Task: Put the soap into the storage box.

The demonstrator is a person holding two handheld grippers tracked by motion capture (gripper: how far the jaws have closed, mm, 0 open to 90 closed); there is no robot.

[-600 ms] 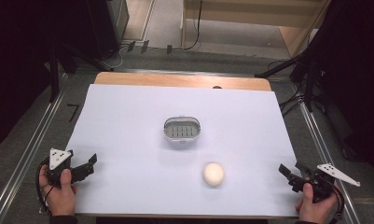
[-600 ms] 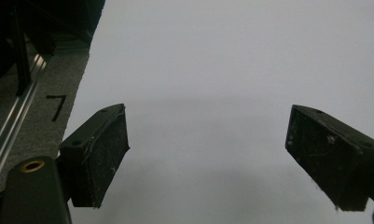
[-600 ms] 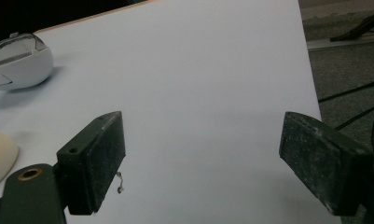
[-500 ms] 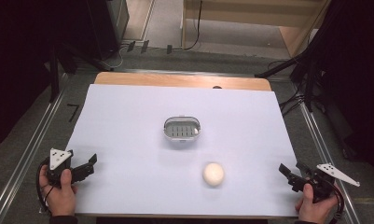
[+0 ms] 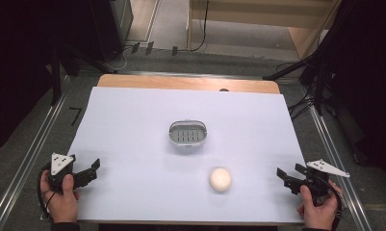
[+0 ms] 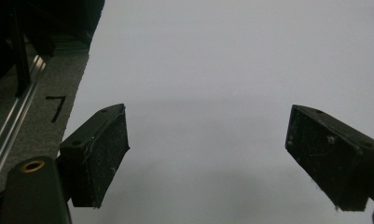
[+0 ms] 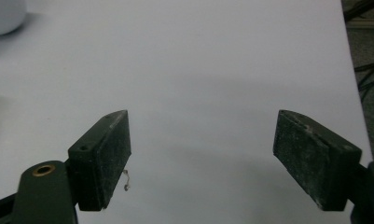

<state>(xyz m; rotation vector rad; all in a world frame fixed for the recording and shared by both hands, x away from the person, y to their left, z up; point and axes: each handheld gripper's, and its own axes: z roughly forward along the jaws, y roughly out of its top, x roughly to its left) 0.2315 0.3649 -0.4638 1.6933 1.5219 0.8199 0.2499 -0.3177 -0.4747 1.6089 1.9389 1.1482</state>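
A small grey slotted basket [image 5: 187,134] stands in the middle of the white sheet [image 5: 133,125]. A cream ball [image 5: 220,179] lies on the sheet, nearer the person and a little right of the basket. My left gripper [image 5: 93,168] rests at the sheet's near left corner, held by a hand, open with nothing between its jaws. My right gripper [image 5: 286,177] sits at the near right corner, also open and empty. In the left gripper view the left gripper [image 6: 208,158] faces bare sheet. In the right gripper view the right gripper [image 7: 201,161] faces bare sheet, with the basket's edge [image 7: 3,16] at the top left.
The white sheet covers a wooden table [image 5: 190,83] whose far edge shows. Metal rails [image 5: 32,144] run along both sides over grey floor. Dark stands and cables [image 5: 320,67] crowd the far right and far left.
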